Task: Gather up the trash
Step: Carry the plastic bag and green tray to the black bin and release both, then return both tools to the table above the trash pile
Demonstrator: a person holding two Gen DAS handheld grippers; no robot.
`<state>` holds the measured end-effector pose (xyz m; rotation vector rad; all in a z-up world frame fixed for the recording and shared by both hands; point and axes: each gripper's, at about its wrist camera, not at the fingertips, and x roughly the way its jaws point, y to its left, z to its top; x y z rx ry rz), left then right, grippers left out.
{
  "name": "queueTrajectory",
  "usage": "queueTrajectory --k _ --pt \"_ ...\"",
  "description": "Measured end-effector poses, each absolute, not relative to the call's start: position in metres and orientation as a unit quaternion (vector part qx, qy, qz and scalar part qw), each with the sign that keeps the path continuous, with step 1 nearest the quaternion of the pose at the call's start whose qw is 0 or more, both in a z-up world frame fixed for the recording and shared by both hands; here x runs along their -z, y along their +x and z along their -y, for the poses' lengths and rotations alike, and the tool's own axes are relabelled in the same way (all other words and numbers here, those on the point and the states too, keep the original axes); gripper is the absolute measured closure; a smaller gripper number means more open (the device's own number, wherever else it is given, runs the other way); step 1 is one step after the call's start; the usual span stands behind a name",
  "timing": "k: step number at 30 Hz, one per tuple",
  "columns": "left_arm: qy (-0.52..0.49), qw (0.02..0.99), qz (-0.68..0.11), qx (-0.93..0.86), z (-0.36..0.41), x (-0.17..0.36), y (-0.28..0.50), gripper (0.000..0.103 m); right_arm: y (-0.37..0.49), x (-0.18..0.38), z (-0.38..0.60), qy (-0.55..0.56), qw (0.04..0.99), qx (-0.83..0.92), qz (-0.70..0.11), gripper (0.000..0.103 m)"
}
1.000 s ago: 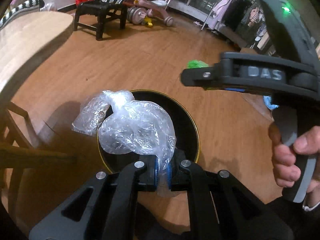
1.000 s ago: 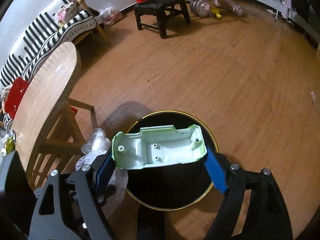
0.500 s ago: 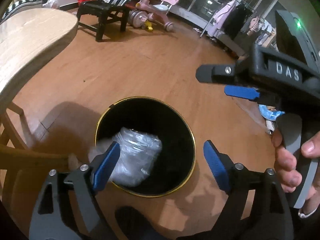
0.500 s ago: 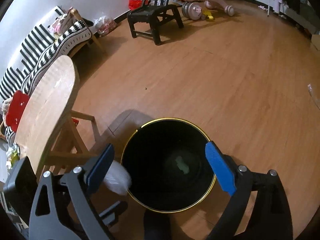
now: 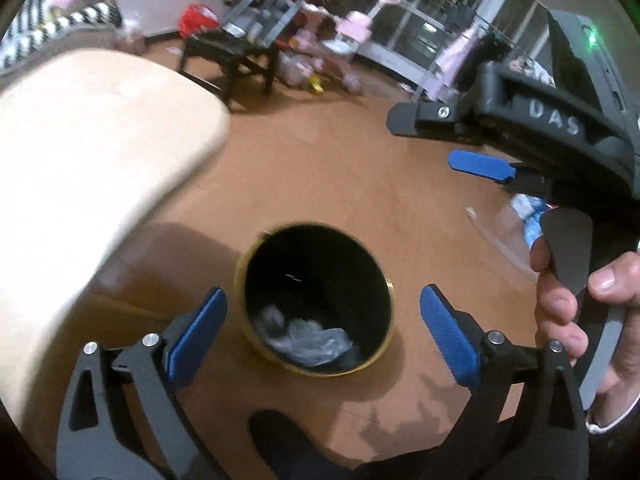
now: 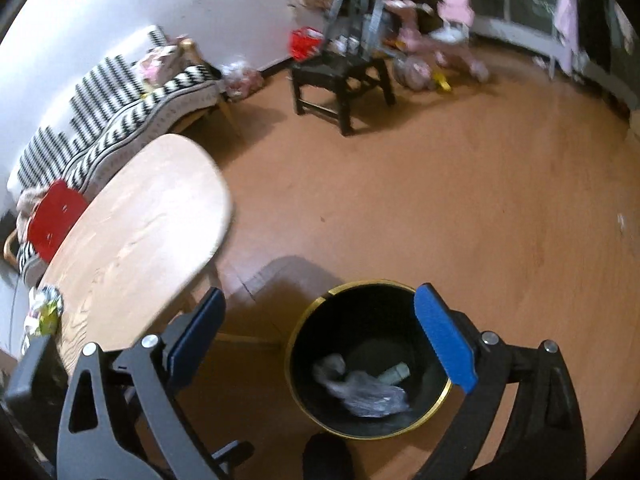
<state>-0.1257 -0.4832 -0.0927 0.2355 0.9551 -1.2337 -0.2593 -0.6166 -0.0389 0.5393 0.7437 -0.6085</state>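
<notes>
trash (image 5: 308,344), a crumpled plastic bag, lies in the bin (image 5: 384,280) directly below both spread, empty grippers, left gripper (image 5: 320,328) and right gripper (image 6: 320,340), whose jaws have just been opening.

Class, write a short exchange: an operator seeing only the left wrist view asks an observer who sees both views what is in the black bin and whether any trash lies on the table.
Operator: I see only a clear plastic bag in the black bin. Anything else?
Observer: Yes, a pale green piece lies beside the bag.
Operator: The table looks bare here. Any trash on it?
Observer: A crumpled wrapper lies at its near end.
</notes>
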Motion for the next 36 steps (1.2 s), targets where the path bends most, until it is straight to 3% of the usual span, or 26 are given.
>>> queueTrajectory --k 5,14,25,30,36 --pt "0.109 0.756 -0.398 0.508 0.416 0.055 -0.099 0.008 -0.212 0.010 0.561 0.229 0.882 0.234 -0.340 0.009" --pt "0.069 0.859 -0.370 0.347 0.220 0.004 -0.028 0.008 -0.095 -0.026 0.403 0.173 0.921 0.074 -0.341 0.009" --pt "-0.012 0.915 -0.382 0.127 -0.003 0.003 0.031 0.008 0.007 -0.011 0.244 0.114 0.918 -0.048 -0.378 0.009" --pt "-0.038 0.909 -0.402 0.099 -0.038 0.019 0.044 0.008 0.038 0.010 0.227 0.103 0.909 -0.041 -0.402 0.009" --pt "-0.061 0.888 -0.443 0.106 -0.020 0.052 0.079 0.008 0.065 0.039 0.241 0.138 0.888 -0.033 -0.438 0.009"
